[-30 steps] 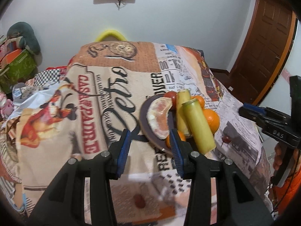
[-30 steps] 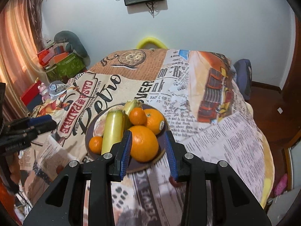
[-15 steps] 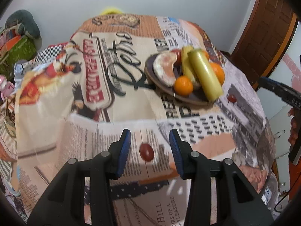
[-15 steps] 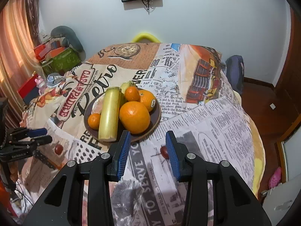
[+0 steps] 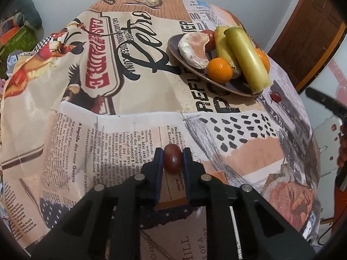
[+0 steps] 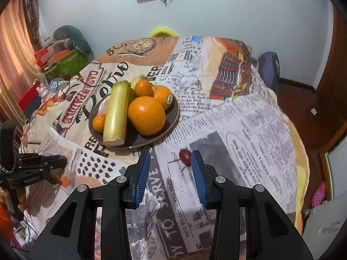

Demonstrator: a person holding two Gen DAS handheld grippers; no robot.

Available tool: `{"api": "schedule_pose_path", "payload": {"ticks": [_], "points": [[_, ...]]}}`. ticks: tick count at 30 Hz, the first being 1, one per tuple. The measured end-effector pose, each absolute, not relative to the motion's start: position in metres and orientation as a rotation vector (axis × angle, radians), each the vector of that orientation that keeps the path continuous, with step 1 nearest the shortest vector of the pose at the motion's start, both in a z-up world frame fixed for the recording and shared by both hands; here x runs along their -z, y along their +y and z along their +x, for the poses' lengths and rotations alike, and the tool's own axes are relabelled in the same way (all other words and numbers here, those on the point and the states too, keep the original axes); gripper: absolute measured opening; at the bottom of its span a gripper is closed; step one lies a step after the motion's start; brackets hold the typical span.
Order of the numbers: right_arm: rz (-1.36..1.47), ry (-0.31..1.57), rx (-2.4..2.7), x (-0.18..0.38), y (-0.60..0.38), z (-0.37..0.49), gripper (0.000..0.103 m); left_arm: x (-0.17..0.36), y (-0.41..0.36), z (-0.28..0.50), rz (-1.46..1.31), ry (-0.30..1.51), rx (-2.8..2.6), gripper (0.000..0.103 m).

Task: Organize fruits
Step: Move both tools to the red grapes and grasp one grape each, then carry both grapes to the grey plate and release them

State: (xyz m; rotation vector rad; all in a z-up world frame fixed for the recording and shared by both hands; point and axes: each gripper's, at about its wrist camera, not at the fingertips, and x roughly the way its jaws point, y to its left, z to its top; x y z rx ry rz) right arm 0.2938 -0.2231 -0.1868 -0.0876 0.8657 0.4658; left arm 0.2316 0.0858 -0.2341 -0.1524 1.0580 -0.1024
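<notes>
The left gripper [image 5: 172, 160] has its two blue-padded fingers closed in on a small, dark red, oval grape-like fruit [image 5: 172, 161] at the near edge of the newspaper-print tablecloth [image 5: 130, 99]; the pads touch its two long flanks, and whether it has left the cloth cannot be told. The right gripper [image 6: 170, 165] hangs with its fingers wide apart and nothing between them; a second small dark red fruit [image 6: 185, 156] lies on the cloth just beside the inner face of its right-hand finger [image 6: 195, 169], near the rim of the dark brown round plate [image 6: 172, 122]. That plate carries a large orange [image 6: 146, 115], several smaller oranges, a pale yellow-green cylindrical stalk [image 6: 115, 113], and a pink citrus wedge [image 5: 194, 49].

Judging by their look, these little red fruits are light, smooth-skinned and soft; a hard squeeze would likely split or bruise them, while too slack a hold lets the glossy skin slide out, most readily along the long axis; the hold across the widest middle, as the left pads sit now, seems the safest. The likely step in hand is carrying the gripped fruit to the plate; the free space there is small, mostly at the near rim, and a round fruit may roll off.
</notes>
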Motion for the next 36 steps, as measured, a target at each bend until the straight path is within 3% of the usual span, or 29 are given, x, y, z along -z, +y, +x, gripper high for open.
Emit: {"api": "schedule_pose_path", "payload": {"ticks": [16,18,22,36], "points": [[-0.069,0.981,-0.446,0.242,-0.220,0.330,0.036,0.212,0.070,0.258,-0.120,0.971,0.134,0.017],[-0.069,0.974,-0.441,0.245,-0.220,0.332,0.032,0.214,0.067,0.261,-0.117,0.974,0.141,0.017],[-0.077,0.966,-0.447,0.245,-0.218,0.335,0.021,0.217,0.066,0.266,-0.120,0.978,0.142,0.017],[-0.067,0.868,-0.519,0.207,-0.199,0.323,0.020,0.197,0.062,0.269,-0.120,0.926,0.158,0.017]]}}
